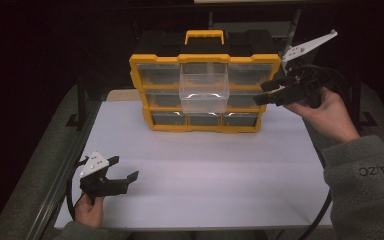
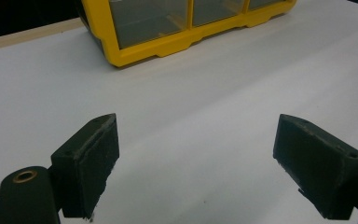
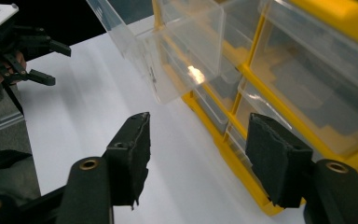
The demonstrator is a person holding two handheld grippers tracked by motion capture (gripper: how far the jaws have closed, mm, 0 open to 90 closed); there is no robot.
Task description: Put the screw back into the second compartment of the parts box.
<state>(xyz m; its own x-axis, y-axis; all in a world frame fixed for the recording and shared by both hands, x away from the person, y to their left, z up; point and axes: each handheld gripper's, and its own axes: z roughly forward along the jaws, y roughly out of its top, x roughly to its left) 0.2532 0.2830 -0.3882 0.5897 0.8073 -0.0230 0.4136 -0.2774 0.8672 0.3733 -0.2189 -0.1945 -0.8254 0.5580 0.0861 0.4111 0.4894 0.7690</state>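
Note:
A yellow and black organizer box with clear drawers stands upright at the far middle of the white table. Its top middle clear drawer is pulled well out and looks empty. My right gripper hovers at the box's right side, jaws open with nothing between them. In the right gripper view the gripper points past the drawer along the box front. My left gripper rests low near the table's front left corner, open and empty. In its own view the left gripper faces the box's lower drawers.
The white table surface stretches between the box and the front edge. A black frame post stands at the table's left side. Dark surroundings lie behind the box. A person's grey sleeve comes in at the right.

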